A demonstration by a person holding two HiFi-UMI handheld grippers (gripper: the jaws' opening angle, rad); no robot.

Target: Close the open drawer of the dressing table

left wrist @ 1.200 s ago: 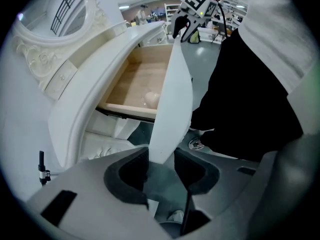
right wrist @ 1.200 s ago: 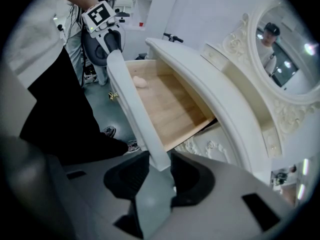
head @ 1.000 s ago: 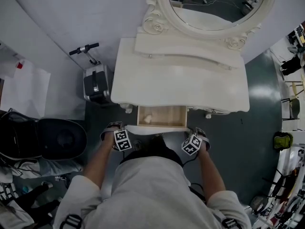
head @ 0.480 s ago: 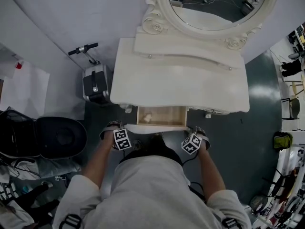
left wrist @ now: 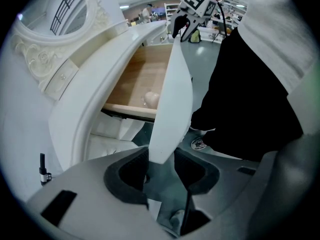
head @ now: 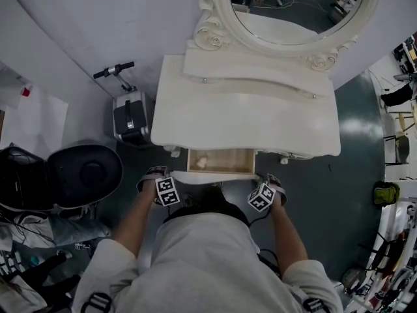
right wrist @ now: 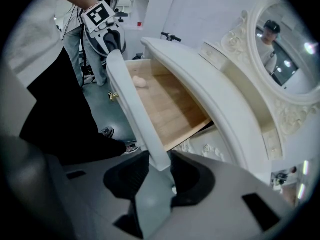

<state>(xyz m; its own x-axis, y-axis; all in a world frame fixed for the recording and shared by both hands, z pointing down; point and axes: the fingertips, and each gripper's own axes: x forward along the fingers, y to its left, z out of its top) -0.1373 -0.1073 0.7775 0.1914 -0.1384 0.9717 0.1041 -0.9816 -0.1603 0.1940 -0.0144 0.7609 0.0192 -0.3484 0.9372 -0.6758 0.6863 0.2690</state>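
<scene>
Drawer (head: 220, 160) stood pulled out from the middle of the dressing table (head: 247, 119), its wooden floor showing, with a small pale lump (right wrist: 139, 82) lying inside toward the left end. Person stood square to it, one gripper at each end of the drawer front (left wrist: 172, 99).

- Left gripper (left wrist: 160, 160): jaws clamped on the left end of the drawer front, panel edge seated between the pads.
- Right gripper (right wrist: 160, 164): jaws clamped likewise on the right end, pointing steeply down.

Judgement on the step in hand, the push inward:
- Both ends probably needed driving together and at the same pace; one side leading would likely skew the drawer and jam it.
- Push best kept level and straight toward the mirror (head: 293, 5), not downward, since the grip sat on the top edge.
- Grip looked sound enough to steer with; a slow finish seemed wise so the front met the table gently.
</scene>
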